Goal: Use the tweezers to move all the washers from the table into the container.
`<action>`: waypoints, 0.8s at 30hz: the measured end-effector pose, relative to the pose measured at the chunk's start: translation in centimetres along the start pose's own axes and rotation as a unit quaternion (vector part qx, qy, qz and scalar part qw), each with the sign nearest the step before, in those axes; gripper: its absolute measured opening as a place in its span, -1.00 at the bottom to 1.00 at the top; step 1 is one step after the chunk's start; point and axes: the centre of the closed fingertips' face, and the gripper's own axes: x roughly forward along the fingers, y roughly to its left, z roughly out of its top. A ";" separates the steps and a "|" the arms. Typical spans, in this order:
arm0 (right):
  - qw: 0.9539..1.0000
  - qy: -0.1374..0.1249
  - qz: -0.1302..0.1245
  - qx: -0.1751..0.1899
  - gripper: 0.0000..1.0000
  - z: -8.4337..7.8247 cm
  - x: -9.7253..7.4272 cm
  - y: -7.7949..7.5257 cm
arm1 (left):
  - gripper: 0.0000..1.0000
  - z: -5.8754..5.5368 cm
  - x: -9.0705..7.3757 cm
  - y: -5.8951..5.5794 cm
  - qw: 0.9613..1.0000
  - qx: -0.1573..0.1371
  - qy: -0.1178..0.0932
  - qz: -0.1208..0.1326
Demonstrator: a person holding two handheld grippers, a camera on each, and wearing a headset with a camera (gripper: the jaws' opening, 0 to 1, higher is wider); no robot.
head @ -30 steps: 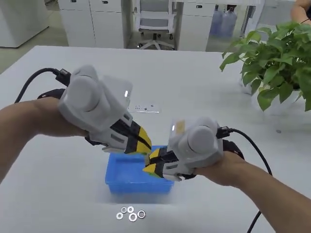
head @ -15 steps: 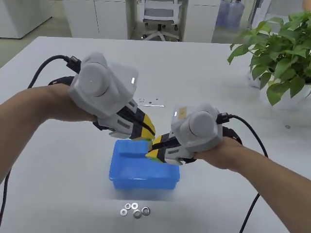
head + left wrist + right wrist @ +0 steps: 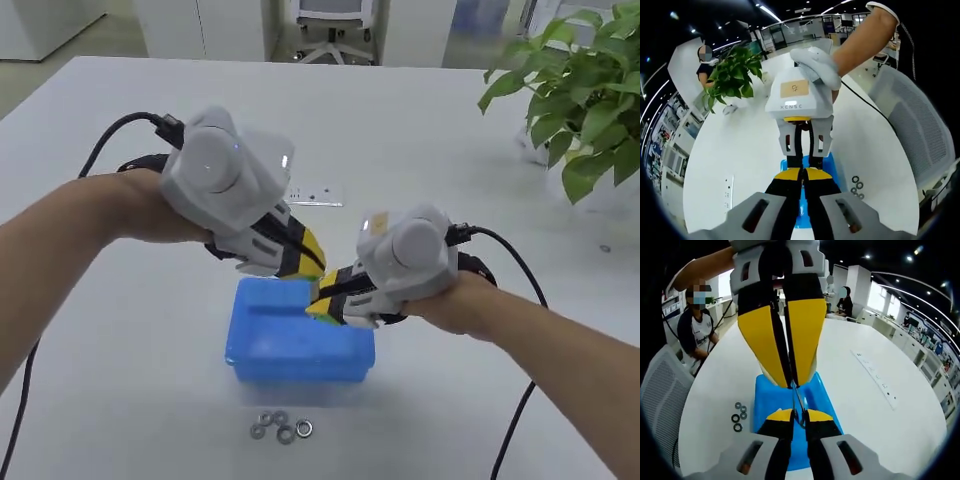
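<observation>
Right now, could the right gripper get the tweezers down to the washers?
Probably not yet. The right gripper meets the left gripper over the container, both seemingly shut on the tweezers. The washers lie unobstructed on the table beside it.

Leafy plant (image 3: 575,100) on white table (image 3: 420,130), office chair (image 3: 333,15) beyond

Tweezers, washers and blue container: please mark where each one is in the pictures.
tweezers (image 3: 797,401): right gripper view, on the thin metal legs.
washers (image 3: 281,428): head view, in the middle of the small cluster.
blue container (image 3: 300,366): head view, on its front wall.
</observation>
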 end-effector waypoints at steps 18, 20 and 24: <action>0.999 0.023 0.024 0.017 -0.80 -2.6 1.9 0.0 | -0.89 -2.1 2.3 -0.1 1.000 -0.021 0.002 -0.014; 0.999 0.026 0.026 0.017 -0.80 -2.7 2.1 0.1 | -0.89 -2.3 2.5 -0.1 1.000 -0.024 0.001 -0.016; 0.999 0.032 0.029 0.015 -0.79 -3.1 2.3 0.2 | -0.89 -2.6 2.7 -0.3 1.000 -0.026 -0.001 -0.016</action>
